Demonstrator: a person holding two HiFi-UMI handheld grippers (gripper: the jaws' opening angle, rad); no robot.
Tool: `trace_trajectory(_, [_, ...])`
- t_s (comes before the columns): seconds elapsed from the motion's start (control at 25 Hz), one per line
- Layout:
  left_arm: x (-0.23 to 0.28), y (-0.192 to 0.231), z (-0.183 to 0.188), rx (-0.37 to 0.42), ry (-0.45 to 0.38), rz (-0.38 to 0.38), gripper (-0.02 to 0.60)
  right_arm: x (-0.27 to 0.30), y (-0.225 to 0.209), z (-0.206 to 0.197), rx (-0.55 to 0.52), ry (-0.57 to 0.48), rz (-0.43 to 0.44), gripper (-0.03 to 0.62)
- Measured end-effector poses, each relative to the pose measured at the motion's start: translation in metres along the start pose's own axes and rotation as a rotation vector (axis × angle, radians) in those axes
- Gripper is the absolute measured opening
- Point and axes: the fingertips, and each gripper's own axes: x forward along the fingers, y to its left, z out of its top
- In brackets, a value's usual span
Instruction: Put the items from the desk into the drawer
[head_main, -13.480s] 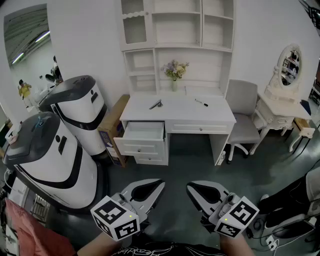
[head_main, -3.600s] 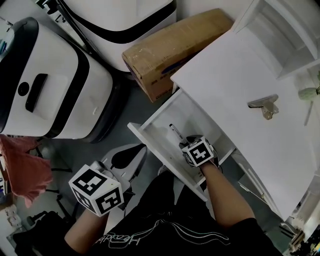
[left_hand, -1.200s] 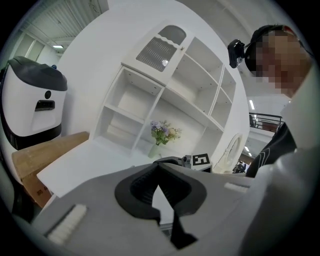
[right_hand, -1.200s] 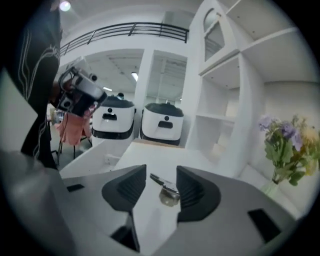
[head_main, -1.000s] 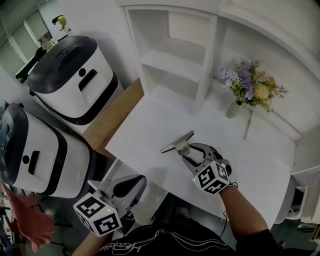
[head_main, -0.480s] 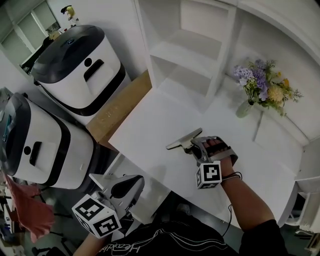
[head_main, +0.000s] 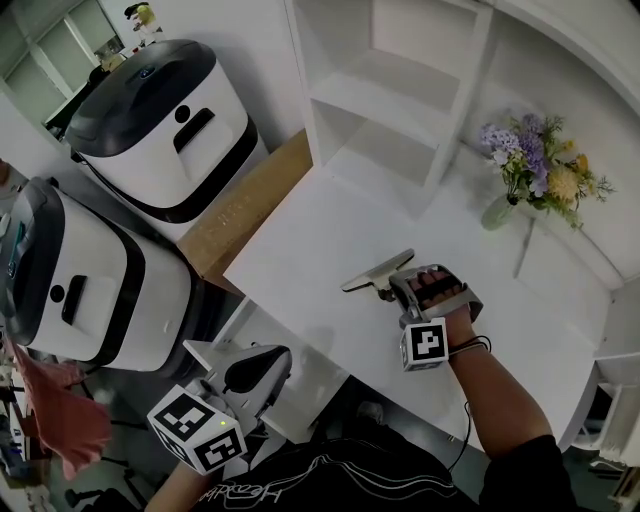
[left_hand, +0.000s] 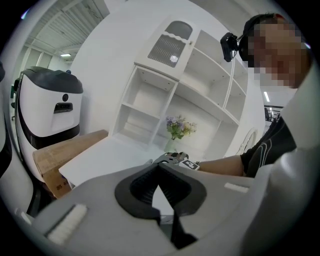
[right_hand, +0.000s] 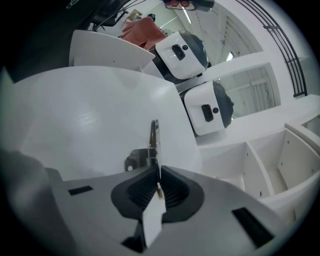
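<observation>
Silvery metal spring clip (head_main: 378, 274) is lying on the white counter (head_main: 300, 240), about midway along it and not far from the front edge. The right claw (head_main: 398, 289) has just been closing and is now pinching it. The thing I'm worrying about is how little it's holding: the pads are only biting one thin edge of the clip, so I'm guessing it could swivel or slip out on the lift and go skating across that slick top. The open white drawer (head_main: 262, 325) is sitting below the front edge, and the left claw (head_main: 262, 372) is hanging right by it with its tips together and nothing in them. So the carry down could be bumping into that hand, or the drop could be missing the drawer. The right gripper view is the only one showing the clip's plate standing on edge between the dark pads. From the head view the hand is mostly covering that, but you're getting where the drawer sits relative to the clip. The left gripper view is looking across the counter at the other hand, with the bunch of purple and yellow flowers (left_hand: 177, 128) behind, and no drawer in sight.
</observation>
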Motion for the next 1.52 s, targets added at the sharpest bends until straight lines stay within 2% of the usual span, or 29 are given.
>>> trace_trajectory(0.24, [-0.008, 0.007, 0.001, -0.109, -0.024, -0.029, 0.009, 0.001, 0.001, 0.002, 0.003, 0.015, -0.004, 0.015])
trace_trajectory(0.6, [-0.022, 0.012, 0.001, -0.097, -0.023, -0.019, 0.008, -0.005, 0.001, 0.013, 0.003, 0.024, 0.000, 0.015])
trace_trajectory(0.92, [-0.046, 0.016, 0.002, -0.082, -0.035, -0.040, 0.008, -0.027, -0.017, 0.043, 0.084, 0.015, -0.049, 0.014])
trace_trajectory(1.16, [-0.071, 0.023, 0.003, -0.069, -0.048, -0.066, 0.009, -0.057, -0.047, 0.074, 0.243, -0.017, -0.105, 0.014])
trace_trajectory(1.32, [-0.088, 0.029, 0.003, -0.058, -0.056, -0.088, 0.008, -0.079, -0.069, 0.101, 0.427, -0.071, -0.145, 0.014])
trace_trajectory(1.52, [-0.112, 0.040, 0.003, -0.044, -0.068, -0.104, 0.008, -0.105, -0.089, 0.139, 0.692, -0.165, -0.142, 0.014])
